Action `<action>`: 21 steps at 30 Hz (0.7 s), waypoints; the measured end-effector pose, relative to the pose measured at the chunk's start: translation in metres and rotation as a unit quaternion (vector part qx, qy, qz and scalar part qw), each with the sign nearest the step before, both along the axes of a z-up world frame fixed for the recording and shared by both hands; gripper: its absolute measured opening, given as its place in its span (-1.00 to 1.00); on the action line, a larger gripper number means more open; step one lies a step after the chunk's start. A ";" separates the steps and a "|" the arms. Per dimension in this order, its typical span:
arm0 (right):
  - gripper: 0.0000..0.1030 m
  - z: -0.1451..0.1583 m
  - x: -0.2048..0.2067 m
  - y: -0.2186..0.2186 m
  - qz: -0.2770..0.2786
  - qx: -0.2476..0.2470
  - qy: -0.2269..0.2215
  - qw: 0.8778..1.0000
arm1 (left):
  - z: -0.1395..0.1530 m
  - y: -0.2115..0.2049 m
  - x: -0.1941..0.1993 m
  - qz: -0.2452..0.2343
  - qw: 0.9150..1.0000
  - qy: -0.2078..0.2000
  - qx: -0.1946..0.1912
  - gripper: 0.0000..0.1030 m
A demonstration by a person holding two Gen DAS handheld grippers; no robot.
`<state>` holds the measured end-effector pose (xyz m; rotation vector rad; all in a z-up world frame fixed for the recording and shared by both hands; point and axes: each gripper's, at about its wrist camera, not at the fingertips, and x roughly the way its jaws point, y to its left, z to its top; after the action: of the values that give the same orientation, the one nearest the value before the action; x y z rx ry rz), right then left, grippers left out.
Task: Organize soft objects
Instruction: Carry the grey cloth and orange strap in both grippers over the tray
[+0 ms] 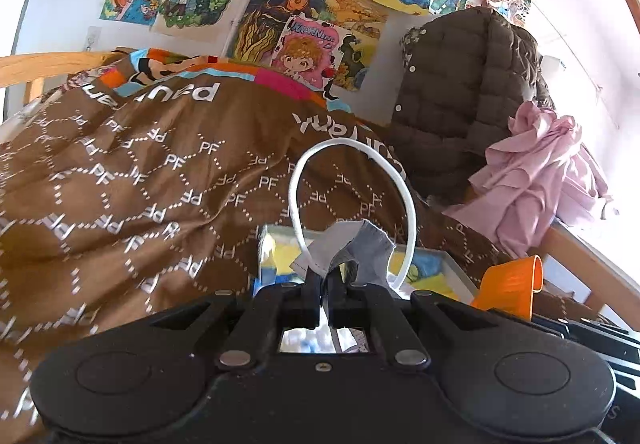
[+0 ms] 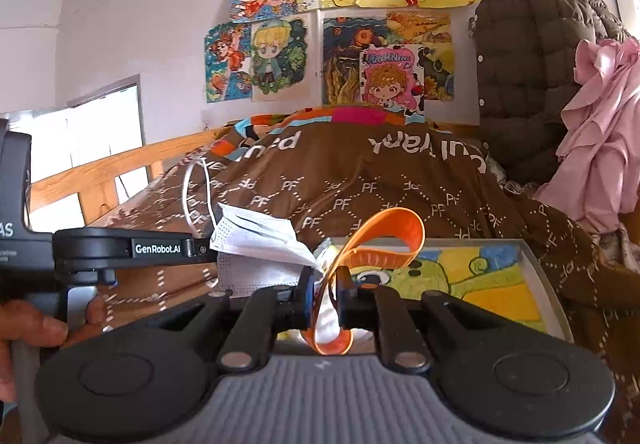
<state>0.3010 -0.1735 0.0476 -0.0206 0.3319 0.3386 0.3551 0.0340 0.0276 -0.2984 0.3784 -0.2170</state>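
Note:
My left gripper [image 1: 324,286] is shut on a crumpled white face mask [image 1: 352,244]; its white ear loop [image 1: 400,180] arches up above the fingers. From the right wrist view, the same mask [image 2: 260,240] hangs at the tip of the left gripper [image 2: 208,246], which reaches in from the left. My right gripper [image 2: 323,284] is shut on an orange band [image 2: 384,240] that curls up and over to the right. That orange band [image 1: 512,284] also shows at the lower right of the left wrist view. Both grippers hover over a painted picture in a grey frame [image 2: 536,276].
A brown PF-patterned quilt [image 1: 140,172] covers the bed. A brown puffer jacket [image 2: 528,64] and a pink garment [image 2: 604,132] hang at the right. A wooden bed rail [image 2: 100,172] runs along the left. Drawings [image 2: 360,56] cover the wall. A hand [image 2: 36,328] holds the left gripper's handle.

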 end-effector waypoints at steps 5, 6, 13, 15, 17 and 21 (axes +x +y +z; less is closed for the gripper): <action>-0.76 -0.010 0.049 -0.008 -0.020 0.020 0.014 0.999 | -0.013 -0.006 0.044 -0.003 1.000 0.017 -0.024 -0.96; -0.76 -0.013 0.058 -0.010 -0.025 0.026 0.020 0.999 | -0.016 -0.007 0.052 -0.003 0.999 0.019 -0.028 -0.96; -0.76 -0.033 0.109 -0.016 -0.047 0.053 0.050 0.996 | -0.047 -0.016 0.086 -0.014 0.999 0.047 -0.016 -0.96; -0.76 -0.040 0.120 -0.016 -0.053 0.058 0.062 0.995 | -0.058 -0.017 0.092 -0.012 0.998 0.066 -0.007 -0.96; -0.76 -0.048 0.130 -0.015 -0.058 0.059 0.074 0.994 | -0.068 -0.017 0.096 -0.011 0.997 0.080 -0.012 -0.96; -0.75 -0.054 0.139 -0.011 -0.058 0.060 0.088 0.993 | -0.078 -0.019 0.099 -0.017 0.995 0.099 -0.013 -0.95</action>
<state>0.4404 -0.1847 -0.0067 0.1479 0.4854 0.2441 0.4539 0.0155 -0.0503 -0.3395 0.5768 -0.2274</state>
